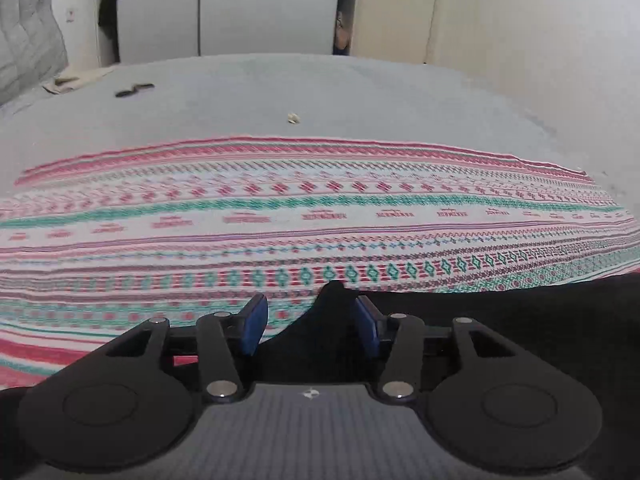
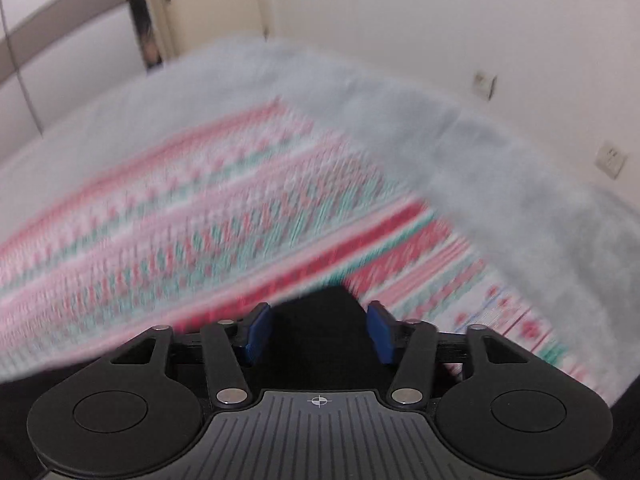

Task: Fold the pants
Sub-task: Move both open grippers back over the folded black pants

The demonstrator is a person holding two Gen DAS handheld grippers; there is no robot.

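Note:
Black pants (image 1: 500, 320) lie at the near edge of a striped red, green and white cloth (image 1: 304, 216) on the bed. A black corner of them rises between the blue pads of my left gripper (image 1: 312, 320), whose jaws stand apart. In the right wrist view, which is blurred by motion, a black fold of the pants (image 2: 316, 320) sits between the blue pads of my right gripper (image 2: 320, 330), also with jaws apart. Whether either gripper pinches the cloth cannot be told.
The striped cloth also shows in the right wrist view (image 2: 224, 216), over a grey-blue bed cover (image 1: 320, 92). A small dark object (image 1: 134, 90) and a pale scrap (image 1: 294, 118) lie on the cover. Pillow (image 1: 28, 32) far left, wardrobe (image 1: 228, 12) and door behind.

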